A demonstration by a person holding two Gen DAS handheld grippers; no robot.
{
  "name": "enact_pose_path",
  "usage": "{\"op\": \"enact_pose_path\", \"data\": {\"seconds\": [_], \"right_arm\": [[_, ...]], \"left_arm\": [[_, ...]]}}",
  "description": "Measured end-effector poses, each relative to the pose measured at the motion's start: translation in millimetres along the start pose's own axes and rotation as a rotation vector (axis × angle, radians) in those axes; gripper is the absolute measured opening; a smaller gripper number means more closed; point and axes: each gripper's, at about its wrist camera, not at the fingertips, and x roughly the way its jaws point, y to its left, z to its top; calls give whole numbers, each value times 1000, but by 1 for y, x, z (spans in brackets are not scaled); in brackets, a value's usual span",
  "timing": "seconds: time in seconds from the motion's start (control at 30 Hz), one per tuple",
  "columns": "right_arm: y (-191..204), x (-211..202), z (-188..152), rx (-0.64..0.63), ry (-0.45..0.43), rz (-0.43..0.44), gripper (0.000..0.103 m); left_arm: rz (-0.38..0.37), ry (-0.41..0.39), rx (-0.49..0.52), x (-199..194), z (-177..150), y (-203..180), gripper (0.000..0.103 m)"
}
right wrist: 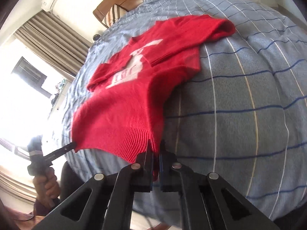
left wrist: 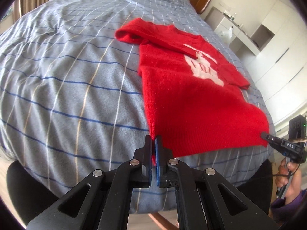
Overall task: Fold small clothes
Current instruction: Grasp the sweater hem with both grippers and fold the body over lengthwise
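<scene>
The red sweater point(left wrist: 191, 99) lies on the bed point(left wrist: 67, 80), sleeves folded in; left hand-held gripper point(left wrist: 153, 140) and right hand-held gripper point(right wrist: 155, 147) each clamp a hem corner — lift both evenly, keep the hem taut; carry it to the collar.

Red sweater point(left wrist: 184, 99), white motif; grey-blue checked bedcover point(left wrist: 67, 76).

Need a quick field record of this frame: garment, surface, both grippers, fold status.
garment: red sweater, white motif on front, both sleeves folded across the chest
surface: blue-grey checked bedspread
left gripper: shut on the sweater's hem corner
right gripper: shut on the opposite hem corner
hem: ribbed edge lifted off the bedspread between the two grippers
fold status: sleeves in, body not yet folded
</scene>
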Motion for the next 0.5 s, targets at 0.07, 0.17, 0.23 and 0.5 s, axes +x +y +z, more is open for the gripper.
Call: {"op": "enact_pose_path", "data": {"seconds": [0.07,0.17,0.23,0.5], "right_arm": [[6,-13,-13,-8,34,-26,4],[-6,1,-32,21,89,-104,4],[-23,21,-39,65,109,-150,4],[-48,55,-43,131,105,-186,3]], "left_arm": [[-8,36,34,-10,-13,-3,1],[61,94,75,7,-30,-9,1],[118,117,70,27,-35,-8,1],[191,130,28,65,-37,0,1]]}}
